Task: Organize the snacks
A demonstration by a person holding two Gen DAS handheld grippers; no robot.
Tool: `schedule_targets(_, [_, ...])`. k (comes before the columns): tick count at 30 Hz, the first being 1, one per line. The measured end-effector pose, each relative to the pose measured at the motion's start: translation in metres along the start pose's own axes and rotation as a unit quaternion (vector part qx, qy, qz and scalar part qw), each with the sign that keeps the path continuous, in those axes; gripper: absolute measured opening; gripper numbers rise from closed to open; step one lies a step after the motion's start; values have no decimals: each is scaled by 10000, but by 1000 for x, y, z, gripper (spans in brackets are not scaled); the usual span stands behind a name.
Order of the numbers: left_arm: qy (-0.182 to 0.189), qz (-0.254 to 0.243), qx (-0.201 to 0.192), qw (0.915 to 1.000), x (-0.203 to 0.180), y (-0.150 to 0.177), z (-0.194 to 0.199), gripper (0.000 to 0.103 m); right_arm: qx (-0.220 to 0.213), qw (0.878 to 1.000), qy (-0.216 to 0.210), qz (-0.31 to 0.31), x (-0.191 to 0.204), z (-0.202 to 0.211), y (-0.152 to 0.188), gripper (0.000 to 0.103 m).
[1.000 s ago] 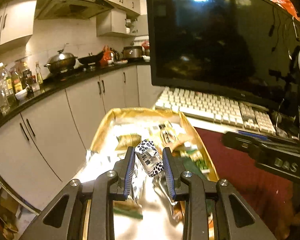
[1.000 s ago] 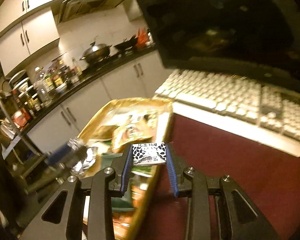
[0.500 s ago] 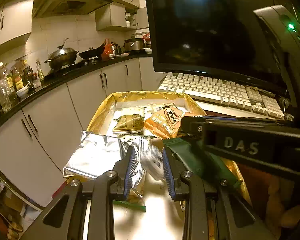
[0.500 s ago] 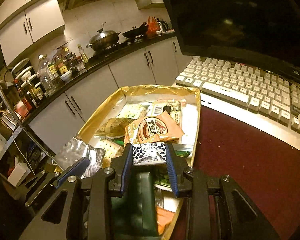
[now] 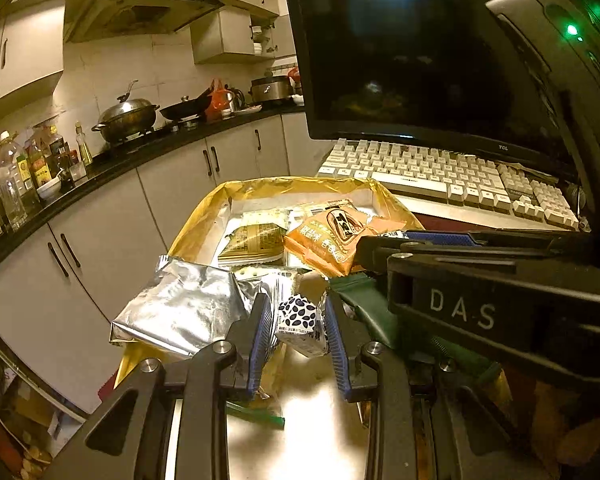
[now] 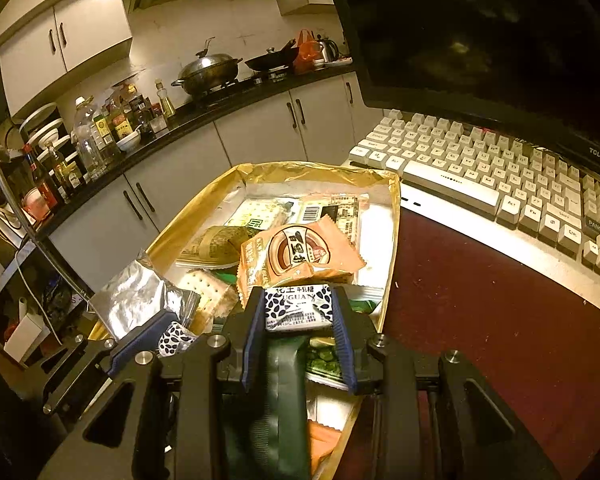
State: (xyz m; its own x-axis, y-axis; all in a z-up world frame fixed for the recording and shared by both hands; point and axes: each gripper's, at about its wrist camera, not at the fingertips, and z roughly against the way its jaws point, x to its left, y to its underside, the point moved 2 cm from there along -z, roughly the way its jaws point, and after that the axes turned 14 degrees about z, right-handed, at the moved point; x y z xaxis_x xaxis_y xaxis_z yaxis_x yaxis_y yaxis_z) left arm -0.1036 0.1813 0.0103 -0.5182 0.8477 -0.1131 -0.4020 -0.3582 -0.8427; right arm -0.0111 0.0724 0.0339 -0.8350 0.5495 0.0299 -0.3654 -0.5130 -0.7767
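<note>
Left hand-held gripper [image 5: 296,322] – clamped on spotted candy [image 5: 300,320]; right hand-held gripper [image 6: 298,312] – clamped on spotted packet [image 6: 298,307].

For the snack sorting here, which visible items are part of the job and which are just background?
Part of the job:
- gold-lined snack box
- orange biscuit packet
- crinkled silver foil pouch
- spotted black-and-white candy packs, one held in the left gripper, one in the right gripper

Just background:
- white keyboard
- dark monitor
- lidded steel wok
- oil bottles
</note>
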Motion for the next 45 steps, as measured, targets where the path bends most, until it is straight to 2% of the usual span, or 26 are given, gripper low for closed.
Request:
schedule_targets(33, [-41,-42,-86,9999,-1,3,1,29,-27,9999,81,89,-1,-2,1,32])
schedule_targets(39, [-29,-29,-77,10000,-1,2,6,29,-160,9998,103,85,-5,7,-3,45])
schedule_targets(42, [-9,-5,-68,10000,0,1,8,35,-281,9995,139,55,-7,15,-4,55])
schedule_targets(45, [30,18,-79,10000,-1,0,10,40,-425,9990,147,-33,-13,24,-4,58])
